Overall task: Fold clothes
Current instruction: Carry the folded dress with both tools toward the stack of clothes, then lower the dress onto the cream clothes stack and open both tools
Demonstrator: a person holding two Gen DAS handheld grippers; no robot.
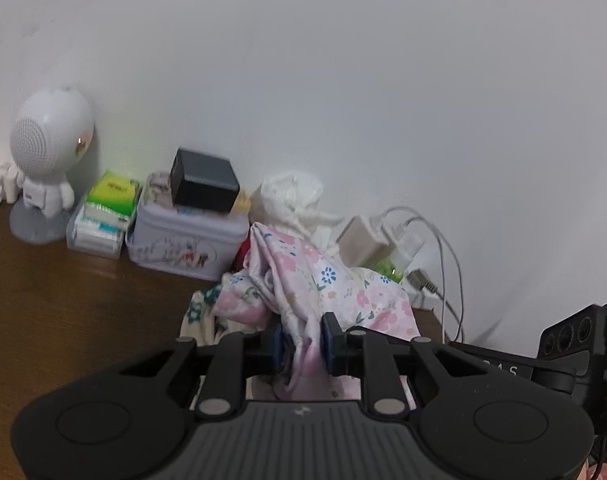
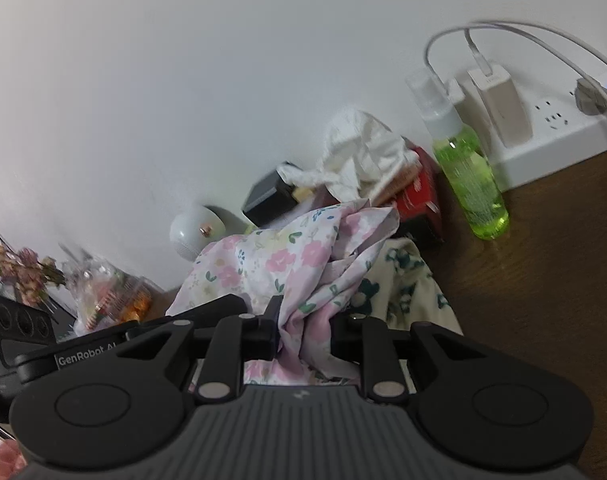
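home | wooden worktop point(image 1: 63, 300) against white wall | astronaut figure point(image 1: 49, 172), decorated tin point(image 1: 183, 240), power strip point(image 2: 551, 128), dried flowers point(image 2: 19, 272)

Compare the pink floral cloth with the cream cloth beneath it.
The pink floral cloth is pale with pink blossoms; the cream cloth carries dark green flowers. The pink one is lifted and bunched, pinched by both the left gripper and the right gripper; the cream one lies lower, near the table, with no gripper on it. The pink one covers part of the cream one. Both are crumpled floral fabrics, not yet folded.
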